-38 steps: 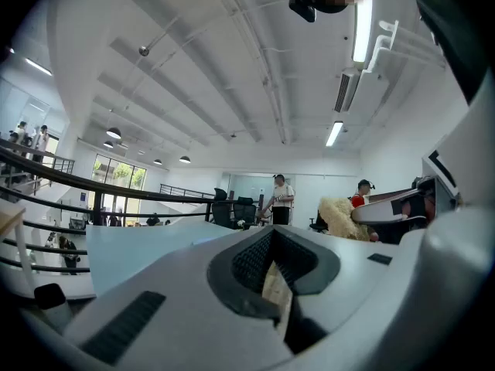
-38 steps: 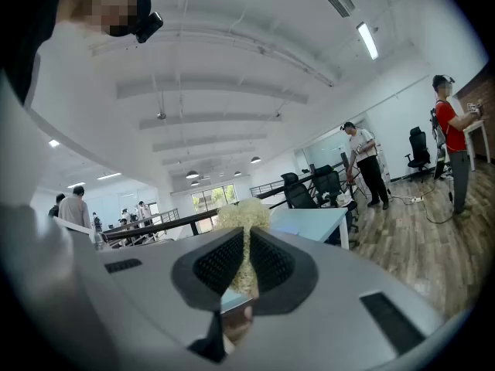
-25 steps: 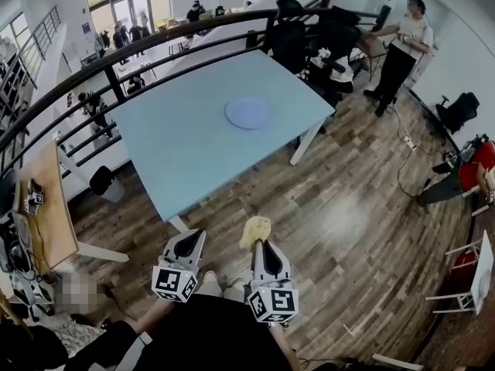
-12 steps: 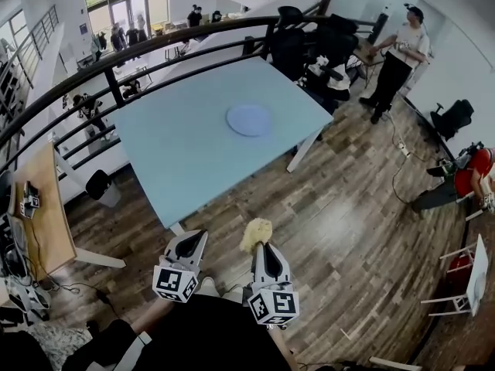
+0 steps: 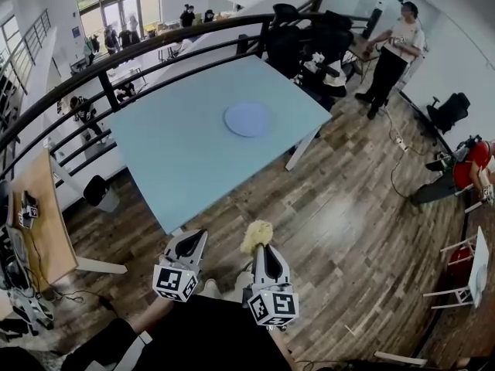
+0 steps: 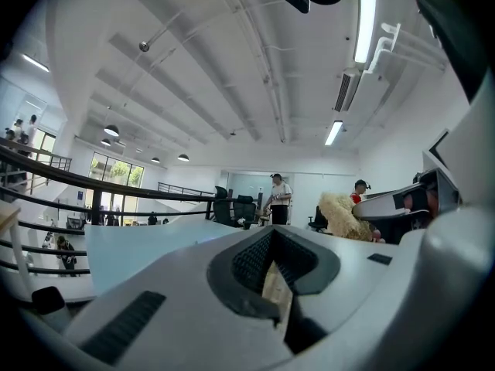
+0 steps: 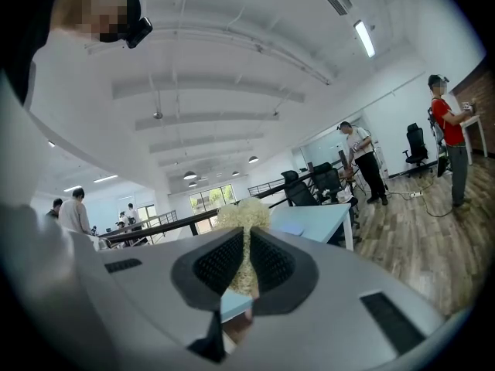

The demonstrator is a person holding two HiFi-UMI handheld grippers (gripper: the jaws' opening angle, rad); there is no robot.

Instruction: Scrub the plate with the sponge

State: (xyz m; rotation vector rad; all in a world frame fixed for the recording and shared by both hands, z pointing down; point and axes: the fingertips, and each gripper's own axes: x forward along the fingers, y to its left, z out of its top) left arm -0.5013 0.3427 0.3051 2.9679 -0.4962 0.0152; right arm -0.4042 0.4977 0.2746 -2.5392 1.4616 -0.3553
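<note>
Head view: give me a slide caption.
Right gripper clamps the sponge, left gripper empty, both short of the table with the plate.

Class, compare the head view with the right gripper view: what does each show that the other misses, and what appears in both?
Only the head view shows the left gripper, and the plate as a whole round disc lying on the table, well away from both grippers. Only the right gripper view shows the ceiling lights and, close up, the right gripper with its jaws shut on the sponge. Both show the sponge, the table, the dark railing and a standing person in a white shirt.
</note>
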